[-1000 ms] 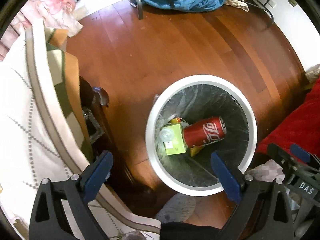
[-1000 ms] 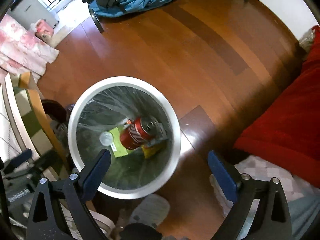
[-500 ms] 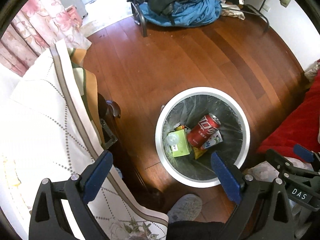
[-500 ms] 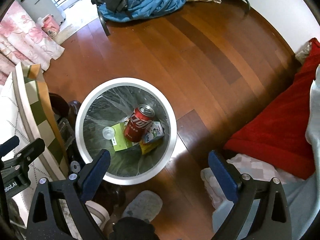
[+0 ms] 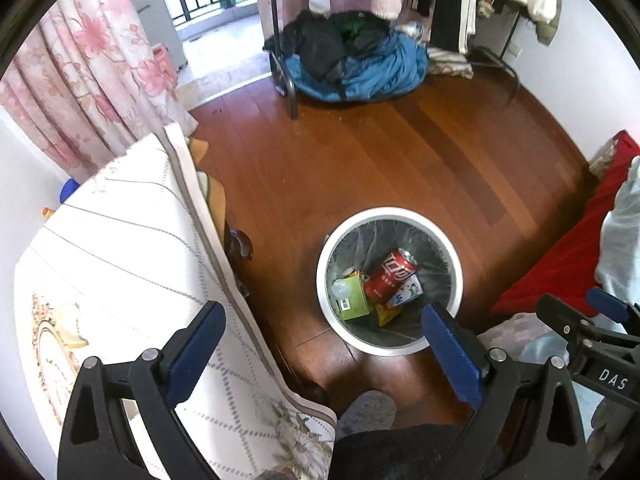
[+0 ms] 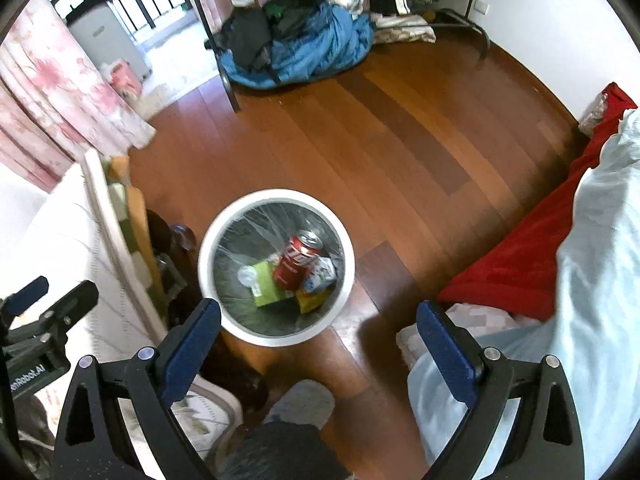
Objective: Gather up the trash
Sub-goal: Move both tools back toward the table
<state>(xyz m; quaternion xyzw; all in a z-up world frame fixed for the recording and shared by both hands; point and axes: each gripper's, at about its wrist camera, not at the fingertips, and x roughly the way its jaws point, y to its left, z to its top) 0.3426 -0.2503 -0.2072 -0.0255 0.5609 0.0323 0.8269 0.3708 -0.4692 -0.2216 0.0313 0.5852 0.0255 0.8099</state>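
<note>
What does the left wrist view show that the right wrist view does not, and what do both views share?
Only the left wrist view shows the patterned tablecloth spread wide, with a blue object at its far edge. Only the right wrist view shows the pale blue fabric across the red blanket and the grey appliance. Both share the white bin holding the red can, the green carton, the blue clothes pile, and open, empty grippers.
</note>
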